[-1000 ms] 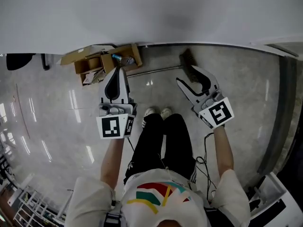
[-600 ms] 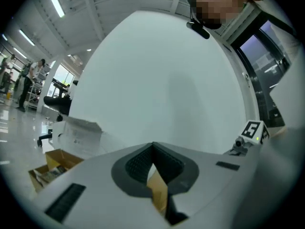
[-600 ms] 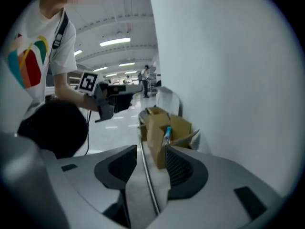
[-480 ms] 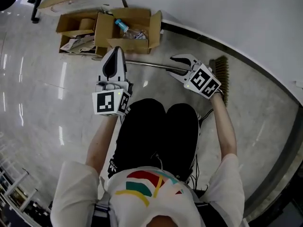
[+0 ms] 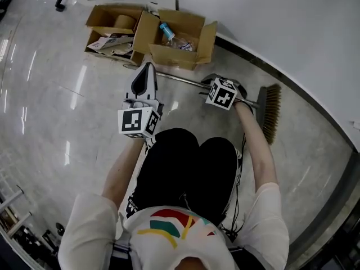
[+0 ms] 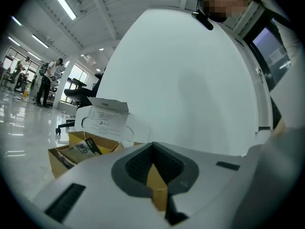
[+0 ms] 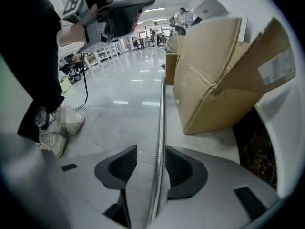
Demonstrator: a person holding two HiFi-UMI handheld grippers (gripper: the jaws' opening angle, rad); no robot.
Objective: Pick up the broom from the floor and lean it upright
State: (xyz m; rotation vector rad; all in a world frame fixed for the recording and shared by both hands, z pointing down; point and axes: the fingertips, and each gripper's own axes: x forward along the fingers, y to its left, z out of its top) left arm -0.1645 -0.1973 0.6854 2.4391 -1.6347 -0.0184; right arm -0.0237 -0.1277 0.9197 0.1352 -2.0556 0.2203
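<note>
Presently: broom, thin silver metal handle, brown bristle head [image 5: 269, 115], flat on grey floor [image 5: 84, 122] by white wall [image 5: 281, 16]; right gripper [image 7: 151, 162] spread astride handle, not yet clamped; left gripper [image 5: 147, 75] pressed together, empty. Risk: smooth handle slipping or swinging head-down under one-point pinch.

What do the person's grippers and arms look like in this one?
The left gripper and right gripper have light grey shells tapering to two jaws lined with dark ribbed pads. The left marker cube and right marker cube are white with black squares. The arms are bare below short white T-shirt sleeves.
</note>
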